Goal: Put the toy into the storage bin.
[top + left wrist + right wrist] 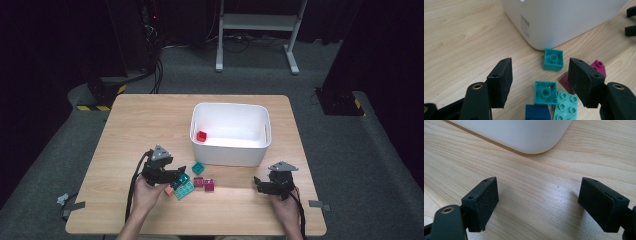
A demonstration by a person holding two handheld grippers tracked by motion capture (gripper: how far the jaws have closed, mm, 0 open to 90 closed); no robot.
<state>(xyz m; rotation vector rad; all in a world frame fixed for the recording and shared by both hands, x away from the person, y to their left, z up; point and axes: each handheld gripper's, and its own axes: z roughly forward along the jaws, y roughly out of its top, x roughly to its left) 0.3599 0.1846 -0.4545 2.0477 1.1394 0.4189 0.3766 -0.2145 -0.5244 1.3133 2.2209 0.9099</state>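
Pale wood table [150,120] stands on grey carpet in a dark room, carrying a white bin [231,150]; the left gripper [540,80] hangs wide-jawed over a teal brick [545,92] lying between its jaws, untouched, with a second teal brick [553,59] beyond by the bin. From above, a red brick [202,135] shows inside the bin; the right gripper [539,202], jaws wide and holding nothing, hovers over bare wood near the bin's corner.

We see our right gripper [537,205] with its jaws spread wide, nothing between them but bare table [534,187]. Beyond the fingertips [484,202], ahead and a little toward the left finger, the rounded lower corner of the white bin [519,132] meets the wood, well apart from both pads.
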